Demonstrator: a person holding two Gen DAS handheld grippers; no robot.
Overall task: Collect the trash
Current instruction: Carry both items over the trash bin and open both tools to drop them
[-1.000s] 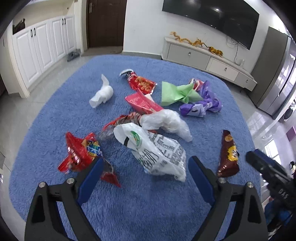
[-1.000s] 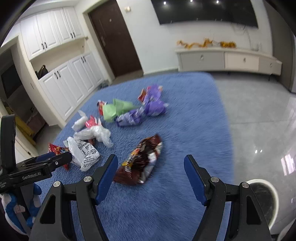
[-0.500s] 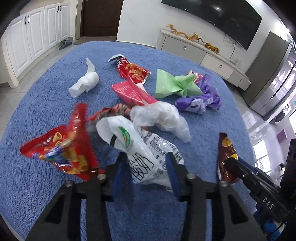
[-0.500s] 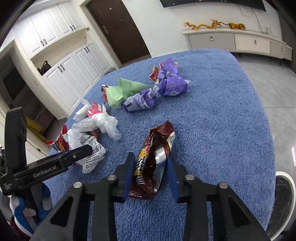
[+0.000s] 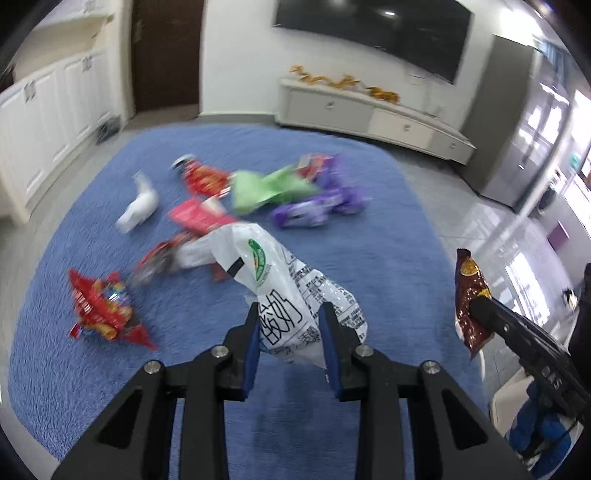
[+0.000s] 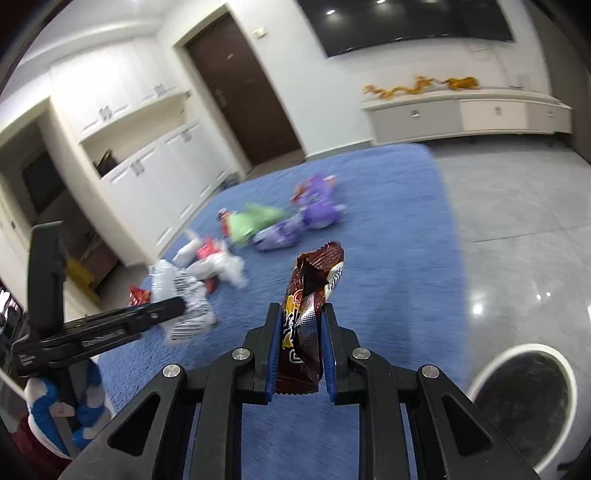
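Left wrist view: a blue carpet (image 5: 369, 229) is spread over most of the floor, with pale grey tiles around it. Behind it a low white cabinet (image 5: 369, 114) is set against the wall, a dark screen (image 5: 369, 33) is mounted above, and a brown door (image 5: 166, 51) is seen at upper left.

Trash is scattered across the carpet's middle, blurred by motion: a green wrapper (image 5: 266, 188), purple wrappers (image 5: 314, 210), a red packet (image 5: 199, 218), a white crumpled tissue (image 5: 138, 208), and a red snack bag (image 5: 101, 310) lying apart at the left.

The white printed plastic bag (image 5: 284, 291) is gripped by the left gripper (image 5: 290, 332); its jaws have just been closing and are now pressed on the bag's lower end, the rest of the bag raised clear of the pile.

From the right wrist view, the brown snack wrapper (image 6: 306, 317) is clamped between the blue pads of the right gripper (image 6: 299, 347), jaws clenched tight on it, and is held upright above the carpet. The same wrapper is seen at the right edge of the left view, pinched at the black finger's tip.

A round white-rimmed bin (image 6: 524, 398) is noted on the tiles at lower right of the right wrist view. Blue and white gloves are partly seen beneath each gripper's handle.
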